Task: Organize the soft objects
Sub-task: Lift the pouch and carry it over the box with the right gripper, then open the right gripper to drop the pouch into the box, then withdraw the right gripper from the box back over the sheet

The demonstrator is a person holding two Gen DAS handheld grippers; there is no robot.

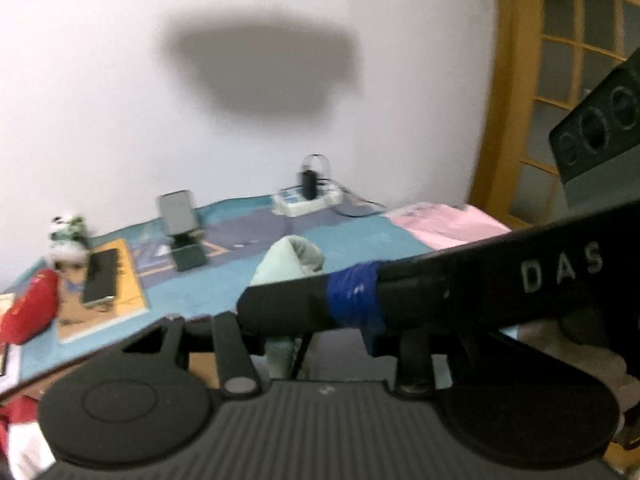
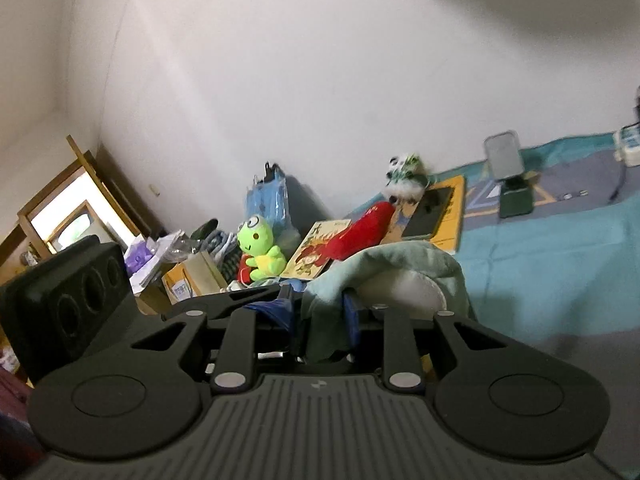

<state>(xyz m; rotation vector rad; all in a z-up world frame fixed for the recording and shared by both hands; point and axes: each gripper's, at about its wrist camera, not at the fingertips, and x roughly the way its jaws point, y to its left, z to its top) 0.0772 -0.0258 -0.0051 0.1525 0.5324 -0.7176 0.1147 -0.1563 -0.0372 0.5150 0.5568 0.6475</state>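
Both grippers hold one pale green soft cloth object above the bed. In the left wrist view the cloth (image 1: pixel 290 264) rises between my left gripper's (image 1: pixel 280 344) fingers, which are shut on it. The right gripper's finger (image 1: pixel 420 296), black with blue tape, crosses in front. In the right wrist view my right gripper (image 2: pixel 320 320) is shut on the cloth (image 2: pixel 396 268), which drapes over a white roll. A red plush (image 2: pixel 360 228), a green frog plush (image 2: pixel 260 248) and a panda plush (image 2: pixel 404 180) lie at the bed's far end.
A teal blanket (image 2: pixel 560 260) covers the bed, with a pink cloth (image 1: pixel 440 224) at the right. On it are a phone on a stand (image 1: pixel 180 224), a yellow book with a dark tablet (image 1: pixel 100 276), and a white power strip (image 1: pixel 308 200). Clutter piles near the corner (image 2: pixel 180 256).
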